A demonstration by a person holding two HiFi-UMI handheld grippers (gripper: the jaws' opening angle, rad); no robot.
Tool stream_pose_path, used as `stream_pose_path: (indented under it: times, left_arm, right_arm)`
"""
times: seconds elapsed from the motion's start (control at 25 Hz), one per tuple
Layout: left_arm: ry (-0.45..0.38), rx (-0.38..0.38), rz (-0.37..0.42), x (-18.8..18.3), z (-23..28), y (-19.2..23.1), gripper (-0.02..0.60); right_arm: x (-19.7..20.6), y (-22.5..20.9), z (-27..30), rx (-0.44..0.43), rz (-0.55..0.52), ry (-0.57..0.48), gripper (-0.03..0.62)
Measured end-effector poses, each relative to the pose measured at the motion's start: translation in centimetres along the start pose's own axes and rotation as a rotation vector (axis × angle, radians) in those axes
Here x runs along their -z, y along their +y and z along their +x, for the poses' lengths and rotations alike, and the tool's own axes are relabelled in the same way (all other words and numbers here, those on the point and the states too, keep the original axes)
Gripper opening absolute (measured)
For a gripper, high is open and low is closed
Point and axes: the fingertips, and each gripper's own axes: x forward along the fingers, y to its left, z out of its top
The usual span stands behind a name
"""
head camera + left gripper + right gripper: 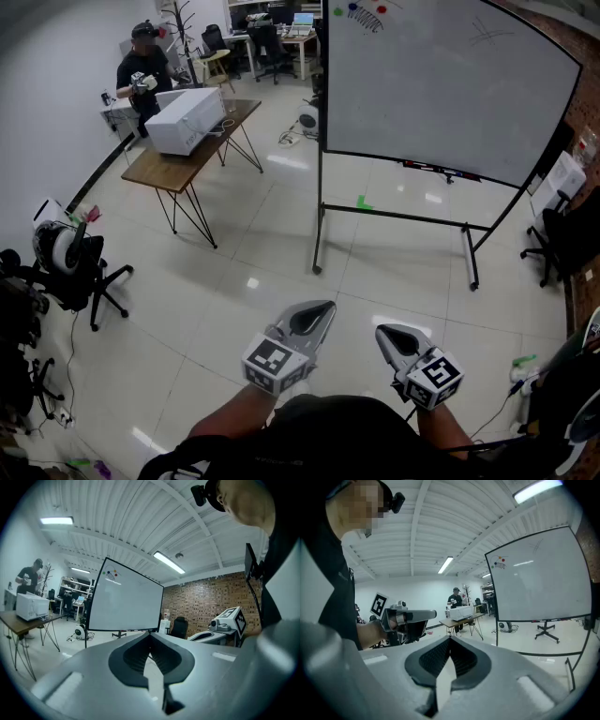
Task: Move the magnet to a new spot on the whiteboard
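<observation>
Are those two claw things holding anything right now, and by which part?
Nothing. The left gripper and the right gripper are both shut and empty.

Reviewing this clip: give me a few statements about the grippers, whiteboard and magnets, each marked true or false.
1. The left gripper and right gripper are both shut and empty. True.
2. The magnets sit along the bottom edge of the whiteboard. False: they cluster near its top left corner.
3. The left gripper touches the whiteboard. False: it is held low by the person's body, well away from the board.
4. A white box stands on the wooden table. True.
</observation>
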Motion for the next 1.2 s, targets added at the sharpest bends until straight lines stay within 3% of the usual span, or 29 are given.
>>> stream_pose_path:
  times: [0.32, 0.64, 0.84, 1.2]
  left_arm:
    - [-0.045, -0.041, 0.016, -1.6, -1.9, 5.6, 0.015]
    - [-0.07, -0.051, 0.013, -3.3, -5.1, 10.9, 0.015]
    - [-0.072, -0.115, 0.079, -3.8, -5.7, 14.9, 0.015]
    - [-0.113, -0.137, -0.01, -4.7, -5.2, 20.0, 0.015]
  right_arm:
    - [-1.9, 1.8, 5.8, -0.04, -0.055, -0.022, 0.0]
    - [-3.7, 3.2, 11.6, -0.014, -0.105, -0.022, 0.0]
    - [-4.9, 3.0, 13.7, -0.001, -0.1, -0.042, 0.0]
    - [-5.8, 3.4, 19.5, -0.07, -0.142, -0.009, 0.04]
